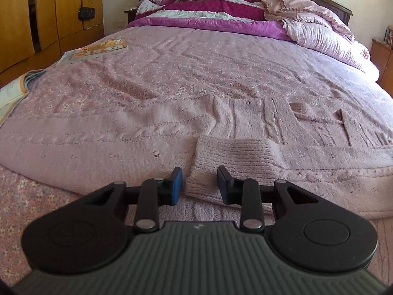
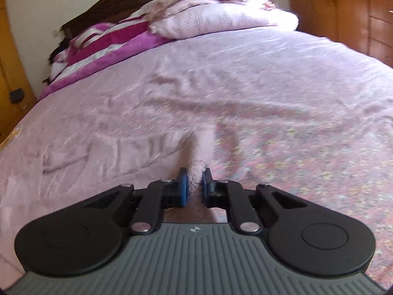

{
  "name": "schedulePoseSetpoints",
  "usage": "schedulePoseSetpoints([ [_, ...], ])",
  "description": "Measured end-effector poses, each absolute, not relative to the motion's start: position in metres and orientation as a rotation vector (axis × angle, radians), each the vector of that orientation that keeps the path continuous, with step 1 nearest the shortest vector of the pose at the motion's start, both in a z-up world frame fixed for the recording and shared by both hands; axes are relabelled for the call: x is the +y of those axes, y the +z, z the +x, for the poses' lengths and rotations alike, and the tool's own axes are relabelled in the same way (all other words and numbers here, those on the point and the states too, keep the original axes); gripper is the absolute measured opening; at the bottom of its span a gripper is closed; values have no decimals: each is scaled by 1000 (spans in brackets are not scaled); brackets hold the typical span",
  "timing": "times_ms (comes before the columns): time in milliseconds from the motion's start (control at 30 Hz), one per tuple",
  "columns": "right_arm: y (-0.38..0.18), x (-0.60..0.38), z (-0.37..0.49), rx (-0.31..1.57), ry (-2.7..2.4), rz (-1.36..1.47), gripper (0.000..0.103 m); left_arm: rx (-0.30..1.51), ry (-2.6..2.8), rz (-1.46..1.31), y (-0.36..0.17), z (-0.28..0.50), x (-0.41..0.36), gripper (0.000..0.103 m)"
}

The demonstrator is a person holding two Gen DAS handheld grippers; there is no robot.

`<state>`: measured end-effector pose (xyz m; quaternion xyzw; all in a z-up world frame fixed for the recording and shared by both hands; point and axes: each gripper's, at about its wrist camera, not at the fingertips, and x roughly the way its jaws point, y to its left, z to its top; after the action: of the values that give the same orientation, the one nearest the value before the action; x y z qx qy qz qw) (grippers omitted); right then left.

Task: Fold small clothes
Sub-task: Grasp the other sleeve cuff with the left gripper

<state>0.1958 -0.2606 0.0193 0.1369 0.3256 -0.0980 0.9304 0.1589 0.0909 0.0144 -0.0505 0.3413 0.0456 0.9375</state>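
A pale pink knitted sweater (image 1: 137,132) lies spread flat across the near part of the bed. One sleeve is folded over its body, and its ribbed cuff (image 1: 228,157) points toward me. My left gripper (image 1: 200,182) is open, with the cuff's edge lying between its blue pads without being pinched. In the right wrist view the sweater (image 2: 103,145) lies to the left. My right gripper (image 2: 195,180) is shut on a bunched edge of the sweater (image 2: 200,169) and holds it just above the bed. That view is blurred.
The bed has a pink floral cover (image 1: 196,56). Magenta and pink quilts (image 1: 221,9) are heaped at the headboard. A book (image 1: 95,49) and an open magazine (image 1: 12,91) lie at the bed's left edge. Wooden wardrobes (image 1: 36,12) stand left, and a wooden dresser (image 2: 356,17) stands right.
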Motion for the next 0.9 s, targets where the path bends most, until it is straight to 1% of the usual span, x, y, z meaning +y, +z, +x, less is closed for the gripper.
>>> schedulePoseSetpoints([
  [167,14,-260,198,680,-202,265,16,712,88,-102,16,159,92,34],
  [200,16,-261,198,682,-201,280,25,718,82,-102,18,158,93,34],
  [233,19,-261,196,683,-208,295,31,724,78,-103,20,157,94,34],
  [267,22,-261,193,684,-212,304,46,729,76,-107,22,155,96,39],
  [300,25,-261,189,679,-204,310,59,731,77,-111,24,153,98,46],
  [367,34,-257,178,659,-172,302,67,735,82,-121,30,148,105,49],
  [500,55,-243,150,635,-126,258,75,751,102,-147,39,137,126,50],
  [700,80,-215,106,630,-38,244,81,764,166,-195,47,119,170,50],
  [900,86,-177,66,636,34,226,86,763,254,-256,52,105,219,50],
])
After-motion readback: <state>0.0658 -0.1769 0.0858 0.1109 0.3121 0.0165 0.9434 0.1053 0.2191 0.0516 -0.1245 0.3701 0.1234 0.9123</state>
